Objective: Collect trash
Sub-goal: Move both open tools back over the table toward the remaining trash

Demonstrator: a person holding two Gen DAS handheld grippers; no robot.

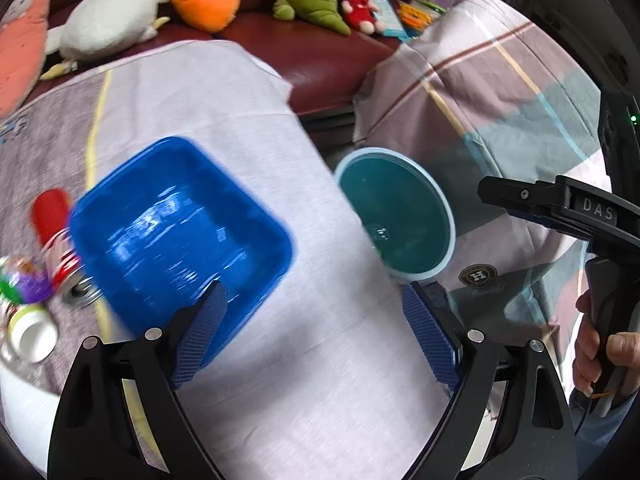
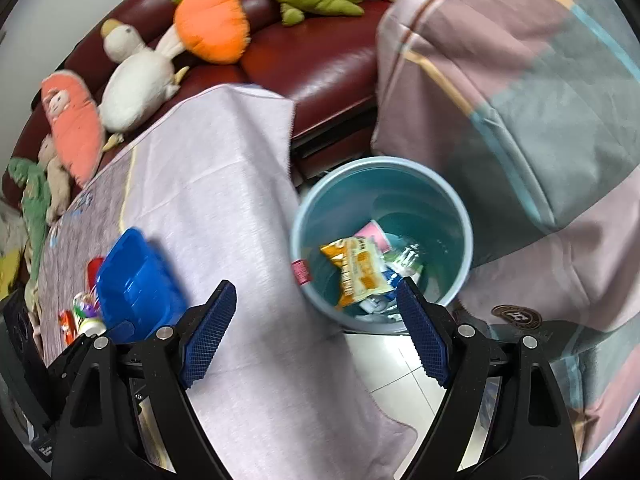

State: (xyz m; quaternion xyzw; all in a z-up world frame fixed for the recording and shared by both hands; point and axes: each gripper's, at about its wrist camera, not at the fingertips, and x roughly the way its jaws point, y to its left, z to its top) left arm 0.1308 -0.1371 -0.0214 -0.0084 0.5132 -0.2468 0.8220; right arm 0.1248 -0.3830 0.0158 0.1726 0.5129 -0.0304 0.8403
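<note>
A light blue trash bin (image 2: 460,216) stands on the floor beside the cloth-covered table (image 2: 224,184); it holds an orange snack packet (image 2: 356,272), a pink cup (image 2: 374,234) and other wrappers. The bin also shows in the left wrist view (image 1: 396,216). My right gripper (image 2: 316,324) is open and empty, above the table edge next to the bin. My left gripper (image 1: 316,332) is open and empty over the table, near an empty blue tub (image 1: 180,232). A red can (image 1: 60,248), a white-capped bottle (image 1: 30,332) and a colourful wrapper (image 1: 24,280) lie left of the tub.
A dark red sofa (image 2: 320,64) behind the table carries several plush toys, among them an orange carrot (image 2: 212,24) and a white duck (image 2: 132,84). A striped pink and teal cloth (image 2: 520,100) covers something on the right. White floor tiles (image 2: 384,364) show below the bin.
</note>
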